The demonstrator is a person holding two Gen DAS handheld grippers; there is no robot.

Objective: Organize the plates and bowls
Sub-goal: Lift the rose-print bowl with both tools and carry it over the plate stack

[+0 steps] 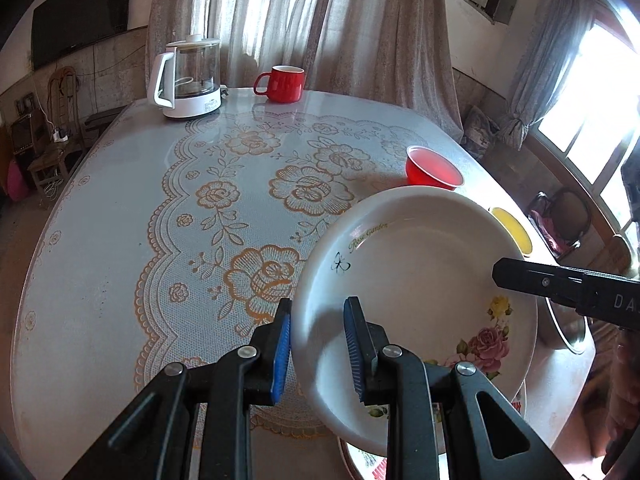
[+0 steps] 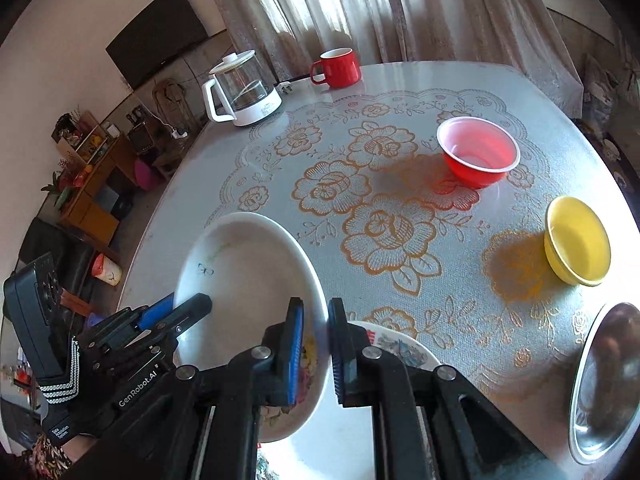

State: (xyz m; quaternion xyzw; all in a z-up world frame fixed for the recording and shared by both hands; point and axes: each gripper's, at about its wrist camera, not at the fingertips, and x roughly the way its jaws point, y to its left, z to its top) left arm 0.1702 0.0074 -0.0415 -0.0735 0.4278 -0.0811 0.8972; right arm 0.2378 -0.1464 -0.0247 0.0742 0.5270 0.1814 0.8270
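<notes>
A lived-in home, living/dining rm. The surface [image 2: 520, 92] is a dining table w/ a lace-print floral cover. At its 11 o'clock stands a glass electric kettle [image 2: 243, 90] on a white base, a red mug [image 2: 338, 67] at 12. Household crockery on it: a rose-print white plate [image 1: 416, 264], a red bowl [image 2: 478, 151], a yellow bowl [image 2: 578, 240], a steel dish [image 2: 606, 380] at 4 o'clock. Long beige curtains [image 2: 340, 4] hang behind, tied-back ones at a bright window [image 1: 592, 120] at 2 o'clock. A dark flat TV [image 2: 158, 34] on the wall at 10, a wooden cabinet [image 2: 94, 184] w/ flowers & clutter at 9, wooden chairs [image 1: 568, 216] around.
</notes>
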